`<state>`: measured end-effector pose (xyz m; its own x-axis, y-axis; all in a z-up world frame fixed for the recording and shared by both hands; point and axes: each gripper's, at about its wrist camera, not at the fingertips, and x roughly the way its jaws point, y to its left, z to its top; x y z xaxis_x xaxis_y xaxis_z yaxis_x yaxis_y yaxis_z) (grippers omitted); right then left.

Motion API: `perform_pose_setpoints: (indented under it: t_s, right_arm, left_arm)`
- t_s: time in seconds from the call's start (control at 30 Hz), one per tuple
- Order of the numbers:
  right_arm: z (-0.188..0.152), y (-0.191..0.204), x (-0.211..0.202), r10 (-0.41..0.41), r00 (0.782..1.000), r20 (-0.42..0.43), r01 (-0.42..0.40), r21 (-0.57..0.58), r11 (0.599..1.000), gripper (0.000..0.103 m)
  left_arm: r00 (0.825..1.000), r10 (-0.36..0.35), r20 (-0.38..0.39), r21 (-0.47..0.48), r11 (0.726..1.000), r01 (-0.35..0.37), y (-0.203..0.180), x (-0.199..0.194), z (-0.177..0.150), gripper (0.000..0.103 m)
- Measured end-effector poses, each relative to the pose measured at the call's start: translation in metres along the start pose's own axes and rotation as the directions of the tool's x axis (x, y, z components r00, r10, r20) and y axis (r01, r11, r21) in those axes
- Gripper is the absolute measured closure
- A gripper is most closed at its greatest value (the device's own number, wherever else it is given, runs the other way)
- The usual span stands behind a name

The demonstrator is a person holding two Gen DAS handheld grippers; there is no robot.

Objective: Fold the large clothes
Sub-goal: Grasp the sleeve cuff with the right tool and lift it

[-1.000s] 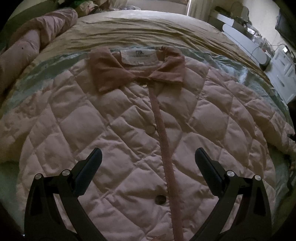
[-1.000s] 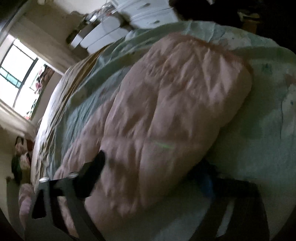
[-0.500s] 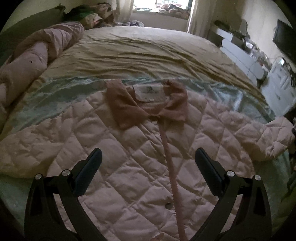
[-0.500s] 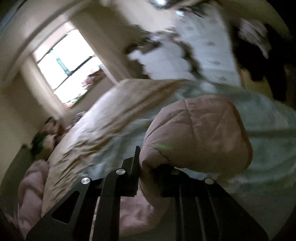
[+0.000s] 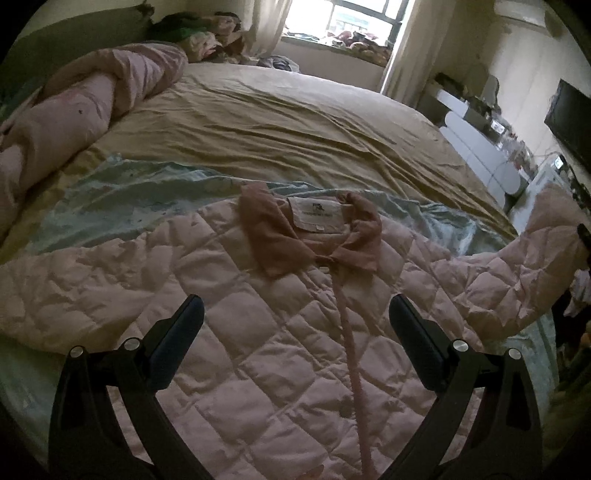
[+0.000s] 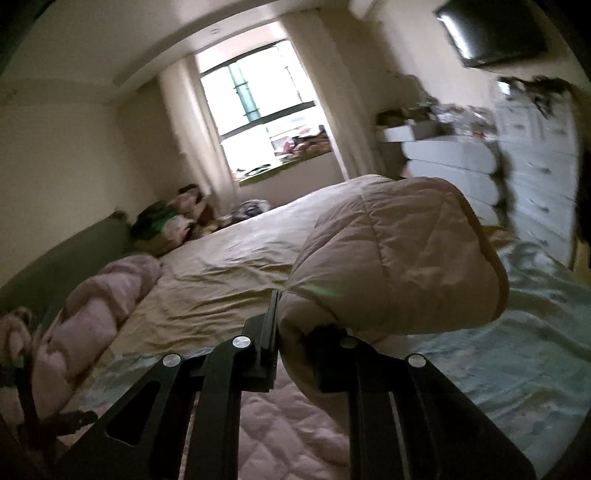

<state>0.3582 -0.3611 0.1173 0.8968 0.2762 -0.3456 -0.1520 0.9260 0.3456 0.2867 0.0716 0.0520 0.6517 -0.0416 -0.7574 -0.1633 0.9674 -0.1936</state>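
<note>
A pale pink quilted jacket (image 5: 280,325) lies front-up on the bed, its darker pink collar (image 5: 306,236) and white label toward the window. My left gripper (image 5: 295,314) hovers open above the jacket's chest, holding nothing. The jacket's right sleeve (image 5: 524,266) is raised off the bed at the right edge of the left wrist view. In the right wrist view my right gripper (image 6: 299,325) is shut on that sleeve (image 6: 399,266) near its cuff, and the puffy cuff end bulges up past the fingers. The jacket body (image 6: 288,424) shows below the right gripper.
The bed has a tan sheet (image 5: 280,125) and a light blue cover (image 5: 122,199) under the jacket. A rolled pink duvet (image 5: 74,110) lies along the left side. White drawers (image 6: 535,166) and a wall TV (image 6: 491,33) stand to the right, a window (image 6: 258,107) beyond.
My right gripper shut on the sleeve cuff, lifted it off the bed and rolled toward level. My left gripper rose and drew back, so more of the bed and room shows.
</note>
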Motion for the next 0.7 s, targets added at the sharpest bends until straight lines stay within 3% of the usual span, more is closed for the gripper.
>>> perform_pose_setpoints:
  t_s: [0.33, 0.6, 0.7]
  right_arm:
    - [-0.019, 0.089, 0.034, 0.113, 0.99, -0.088, -0.123, -0.109, 0.986, 0.09]
    - [-0.045, 0.14, 0.055, 0.155, 0.976, -0.155, -0.183, -0.183, 0.966, 0.09]
    - [-0.061, 0.154, 0.061, 0.171, 0.969, -0.178, -0.206, -0.199, 0.958, 0.09]
  left_arm:
    - [0.999, -0.015, 0.043, -0.057, 0.998, 0.017, 0.036, -0.018, 0.0, 0.009]
    - [0.996, -0.032, 0.081, -0.105, 0.994, 0.04, 0.06, -0.02, -0.001, 0.009]
    - [0.997, -0.051, 0.061, -0.142, 0.988, 0.06, 0.071, -0.011, -0.006, 0.009]
